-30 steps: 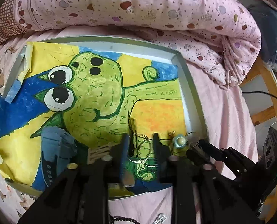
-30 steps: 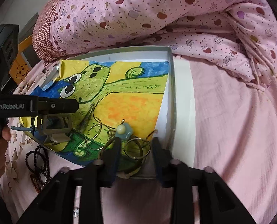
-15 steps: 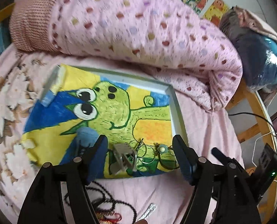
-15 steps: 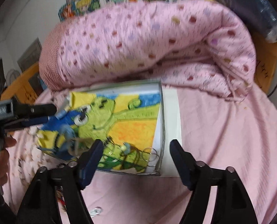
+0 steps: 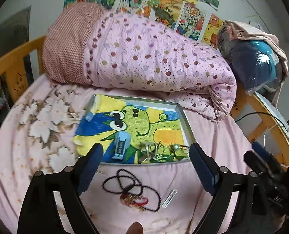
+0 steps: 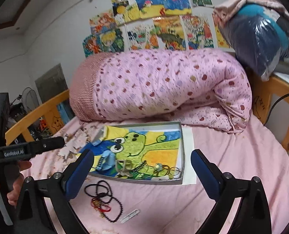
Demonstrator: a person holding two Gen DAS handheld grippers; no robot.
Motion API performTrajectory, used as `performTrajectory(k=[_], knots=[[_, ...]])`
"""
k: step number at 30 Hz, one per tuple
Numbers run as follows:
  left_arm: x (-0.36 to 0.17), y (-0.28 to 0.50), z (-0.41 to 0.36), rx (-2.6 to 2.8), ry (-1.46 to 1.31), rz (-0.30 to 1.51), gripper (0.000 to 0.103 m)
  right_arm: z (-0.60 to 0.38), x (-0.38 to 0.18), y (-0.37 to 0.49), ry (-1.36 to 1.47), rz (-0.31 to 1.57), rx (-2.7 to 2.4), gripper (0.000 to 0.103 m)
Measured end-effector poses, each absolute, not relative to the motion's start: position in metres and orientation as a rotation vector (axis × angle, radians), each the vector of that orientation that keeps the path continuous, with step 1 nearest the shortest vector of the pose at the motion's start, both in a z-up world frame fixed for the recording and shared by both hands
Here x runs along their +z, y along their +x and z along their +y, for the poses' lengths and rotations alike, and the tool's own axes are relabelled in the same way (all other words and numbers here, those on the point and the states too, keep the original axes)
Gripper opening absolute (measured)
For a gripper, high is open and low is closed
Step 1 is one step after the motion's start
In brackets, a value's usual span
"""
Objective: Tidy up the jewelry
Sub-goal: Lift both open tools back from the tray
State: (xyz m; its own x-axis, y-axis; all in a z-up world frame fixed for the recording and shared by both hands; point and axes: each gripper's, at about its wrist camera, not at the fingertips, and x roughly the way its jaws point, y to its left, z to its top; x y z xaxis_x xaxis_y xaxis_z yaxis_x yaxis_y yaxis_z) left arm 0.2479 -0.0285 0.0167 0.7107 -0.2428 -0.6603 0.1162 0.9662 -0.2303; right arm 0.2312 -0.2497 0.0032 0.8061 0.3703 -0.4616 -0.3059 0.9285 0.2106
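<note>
A grey tray (image 5: pixel 187 127) (image 6: pixel 181 146) lined with a green monster drawing lies on the pink bed. In it lie a blue clip (image 5: pixel 120 145) (image 6: pixel 107 160), a metal buckle (image 5: pixel 149 151) (image 6: pixel 124 166), thin hoop rings (image 5: pixel 162 153) (image 6: pixel 172 170) and a pearl piece (image 5: pixel 176 146) (image 6: pixel 158 166). A black bead necklace (image 5: pixel 132 185) (image 6: pixel 103 197) with a red-gold piece and a small silver clip (image 5: pixel 169 198) (image 6: pixel 129 215) lie on the sheet in front of the tray. My left gripper (image 5: pixel 144 167) and right gripper (image 6: pixel 142 172) are both open, empty, raised above the bed's near side.
A rolled pink dotted quilt (image 5: pixel 144 58) (image 6: pixel 163 83) lies behind the tray. A bagged blue bundle (image 5: pixel 251 64) sits at the right. Wooden bed rails (image 5: pixel 261 120) (image 6: pixel 37 115) run on both sides. Drawings (image 6: pixel 154 23) hang on the wall.
Both grippers have opened wide and pulled back and up from the tray. The rings and buckle stay in the tray; the necklace and silver clip on the sheet have come into view.
</note>
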Motion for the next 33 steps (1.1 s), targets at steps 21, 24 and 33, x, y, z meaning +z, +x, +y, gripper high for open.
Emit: performTrajectory(k=[21, 24, 33], knots=[[0.013, 0.108, 0.007, -0.134, -0.016, 0.591, 0.099, -0.232, 0.011, 0.127, 0.151, 0.572, 0.363, 0.103], [0.006, 0.097, 0.014, -0.136, -0.008, 0.604, 0.099, -0.23, 0.002, 0.121, 0.16, 0.644, 0.35, 0.103], [-0.034, 0.099, 0.032, -0.126, -0.059, 0.813, 0.099, -0.223, -0.032, 0.119, 0.103, 0.855, 0.266, 0.103]])
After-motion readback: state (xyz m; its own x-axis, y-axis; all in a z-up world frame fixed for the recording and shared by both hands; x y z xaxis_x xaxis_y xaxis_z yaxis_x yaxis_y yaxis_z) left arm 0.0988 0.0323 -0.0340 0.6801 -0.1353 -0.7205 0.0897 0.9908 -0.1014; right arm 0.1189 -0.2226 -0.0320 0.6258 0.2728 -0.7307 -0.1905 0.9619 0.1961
